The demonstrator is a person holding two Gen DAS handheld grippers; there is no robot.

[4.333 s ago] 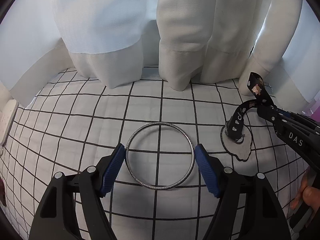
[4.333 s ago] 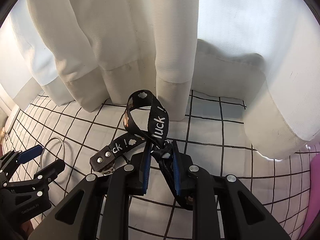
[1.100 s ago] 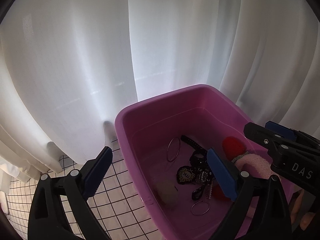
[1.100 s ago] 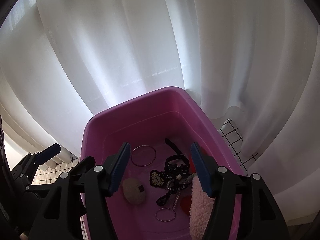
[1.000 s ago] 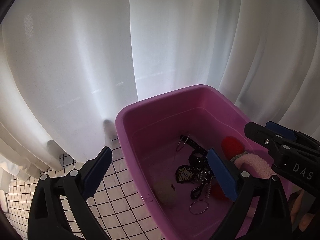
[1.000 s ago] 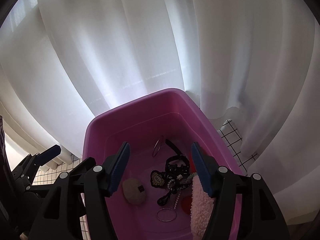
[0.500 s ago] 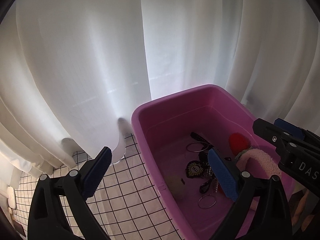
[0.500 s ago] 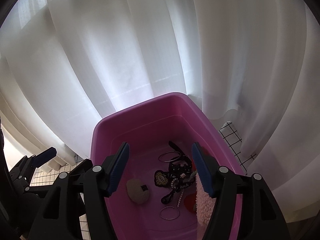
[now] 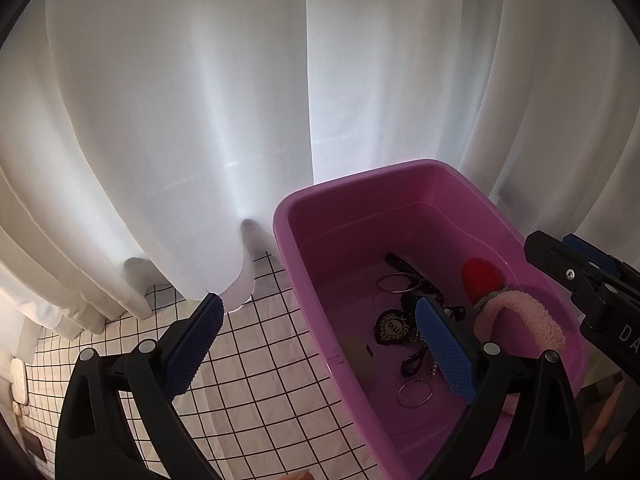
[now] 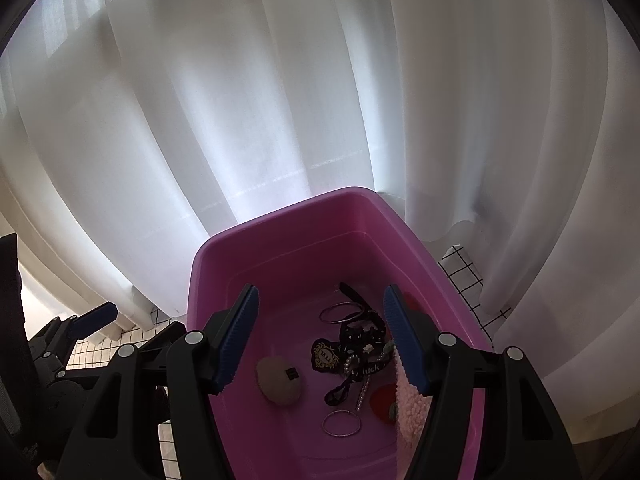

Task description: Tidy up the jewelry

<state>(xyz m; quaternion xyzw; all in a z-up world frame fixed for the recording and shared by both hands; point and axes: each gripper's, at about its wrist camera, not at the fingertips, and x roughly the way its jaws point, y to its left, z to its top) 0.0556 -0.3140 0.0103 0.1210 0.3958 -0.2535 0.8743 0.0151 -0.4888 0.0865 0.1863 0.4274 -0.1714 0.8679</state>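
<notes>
A pink plastic tub (image 9: 288, 236) (image 10: 208, 256) stands on the checked cloth against the white curtain. On its floor lie two silver bangles, one at the far end (image 9: 394, 282) (image 10: 340, 312) and one nearer (image 9: 415, 393) (image 10: 341, 423), a black strap with "luck" lettering (image 10: 362, 336), a round black badge (image 9: 394, 327) (image 10: 325, 356), a bead string (image 10: 362, 392), a beige pad (image 10: 278, 380), a red piece (image 9: 482, 280) and a fluffy pink band (image 9: 524, 316) (image 10: 410, 404). My left gripper (image 9: 320, 336) hangs open and empty over the tub's left rim. My right gripper (image 10: 322, 336) hangs open and empty above the tub's inside.
White curtains (image 9: 200, 120) close off the back and both sides. The checked cloth (image 9: 248, 364) spreads left of the tub, with a white object (image 9: 18, 374) at its far left edge. A person's fingers (image 9: 604, 416) show at the lower right of the left wrist view.
The silver bangle and the black strap went from the cloth into the tub. Within the last second the bangle tipped over and settled flat, and the left gripper drifted left.
</notes>
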